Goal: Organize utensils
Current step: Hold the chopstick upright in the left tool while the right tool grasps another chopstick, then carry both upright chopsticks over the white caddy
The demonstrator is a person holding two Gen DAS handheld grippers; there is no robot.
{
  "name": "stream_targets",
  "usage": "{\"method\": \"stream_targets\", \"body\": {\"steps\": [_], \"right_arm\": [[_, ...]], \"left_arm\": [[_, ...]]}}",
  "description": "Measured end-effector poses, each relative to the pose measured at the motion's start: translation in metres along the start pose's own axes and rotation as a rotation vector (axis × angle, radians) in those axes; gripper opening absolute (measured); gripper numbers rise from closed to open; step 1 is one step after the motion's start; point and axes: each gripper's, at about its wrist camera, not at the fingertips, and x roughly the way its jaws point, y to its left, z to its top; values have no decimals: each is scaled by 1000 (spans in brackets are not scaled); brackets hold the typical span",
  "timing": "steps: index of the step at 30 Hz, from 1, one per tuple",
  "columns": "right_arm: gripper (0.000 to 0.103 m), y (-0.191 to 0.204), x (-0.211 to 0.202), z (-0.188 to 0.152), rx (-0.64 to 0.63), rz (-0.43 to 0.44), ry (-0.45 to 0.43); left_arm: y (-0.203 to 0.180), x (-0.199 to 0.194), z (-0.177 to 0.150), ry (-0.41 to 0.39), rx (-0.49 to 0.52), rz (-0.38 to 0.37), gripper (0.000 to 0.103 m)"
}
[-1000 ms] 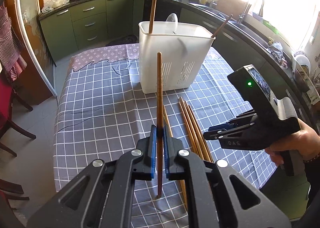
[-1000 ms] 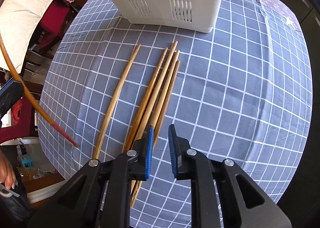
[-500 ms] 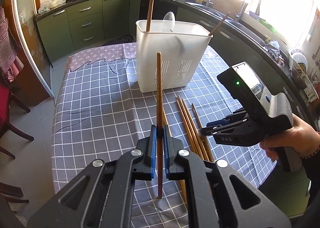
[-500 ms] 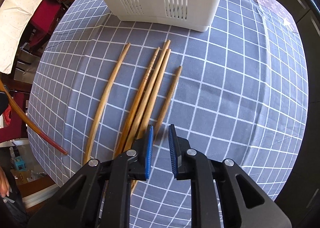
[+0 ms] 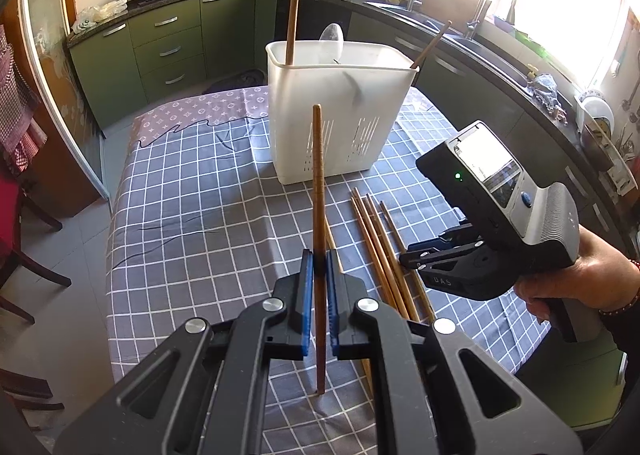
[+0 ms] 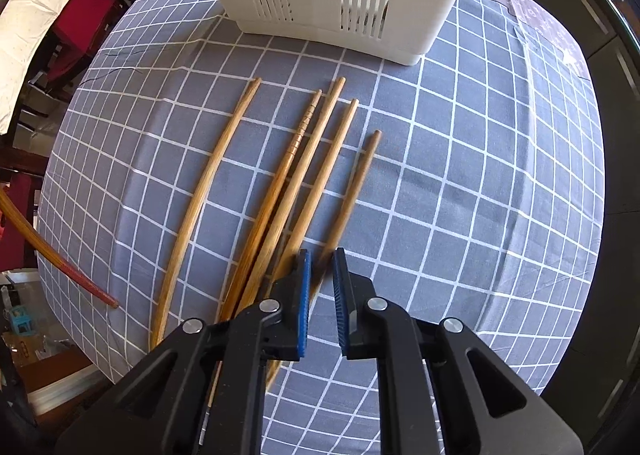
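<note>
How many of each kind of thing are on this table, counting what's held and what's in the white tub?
Chopsticks lying on the table: 5
Held chopstick in the left gripper: 1
Chopsticks in the tub: 2
Spoon: 1
Tub: 1
Total: 10

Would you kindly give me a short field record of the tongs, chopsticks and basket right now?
Left tongs: shut on dark chopstick, held upright
Right tongs: closing on rightmost chopstick, pointing down at the table
Loose chopsticks: five on checked tablecloth, counting that one
White basket: upright beyond them, two chopsticks and a spoon inside
</note>
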Motion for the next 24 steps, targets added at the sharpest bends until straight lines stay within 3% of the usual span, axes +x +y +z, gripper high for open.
{"method": "stream_targets", "body": {"steps": [5, 17, 24], "right_arm": [[7, -5, -18, -5, -7, 23, -51], [7, -16, -121, -51, -52, 114, -318], [7, -15, -146, -69, -53, 144, -383]], "left_arm": [[-1, -1, 0, -1, 4, 3, 7], [-5, -15, 2, -38, 31, 8, 6], [-10, -25, 5, -60, 48, 10, 6]]}}
